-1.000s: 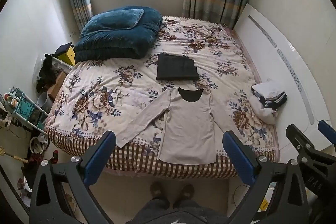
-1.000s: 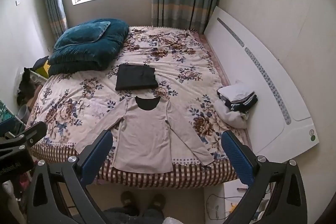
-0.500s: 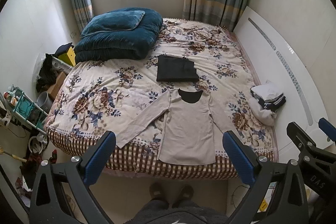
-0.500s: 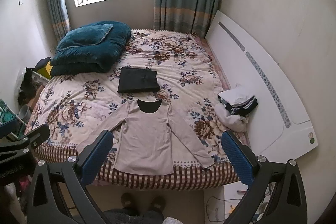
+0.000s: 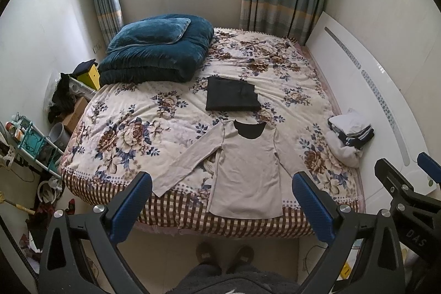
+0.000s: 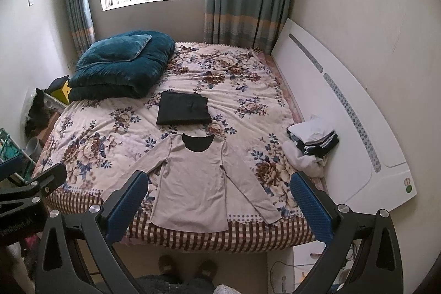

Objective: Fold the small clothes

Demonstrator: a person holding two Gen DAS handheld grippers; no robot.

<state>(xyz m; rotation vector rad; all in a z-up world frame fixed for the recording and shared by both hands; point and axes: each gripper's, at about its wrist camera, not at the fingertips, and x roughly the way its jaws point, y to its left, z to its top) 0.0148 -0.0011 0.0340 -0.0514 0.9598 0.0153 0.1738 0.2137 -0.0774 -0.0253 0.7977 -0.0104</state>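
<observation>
A beige long-sleeved top (image 5: 246,170) with a black neckline lies flat, sleeves spread, at the near edge of the floral bed (image 5: 154,112); it also shows in the right wrist view (image 6: 193,183). A folded black garment (image 5: 231,98) lies just beyond it, also in the right wrist view (image 6: 183,108). My left gripper (image 5: 220,207) is open and empty, held high above the bed's foot. My right gripper (image 6: 219,207) is open and empty beside it.
A folded teal duvet and pillow (image 5: 157,51) sit at the far left of the bed. A pile of clothes (image 5: 348,134) lies at the right edge by the white headboard (image 5: 386,101). Clutter and a rack (image 5: 30,137) stand on the floor at left. My feet (image 5: 223,255) are below.
Both views have tilted down and shifted slightly, so the bed sits a little lower in frame. The clothes have not moved and both grippers stay open.
</observation>
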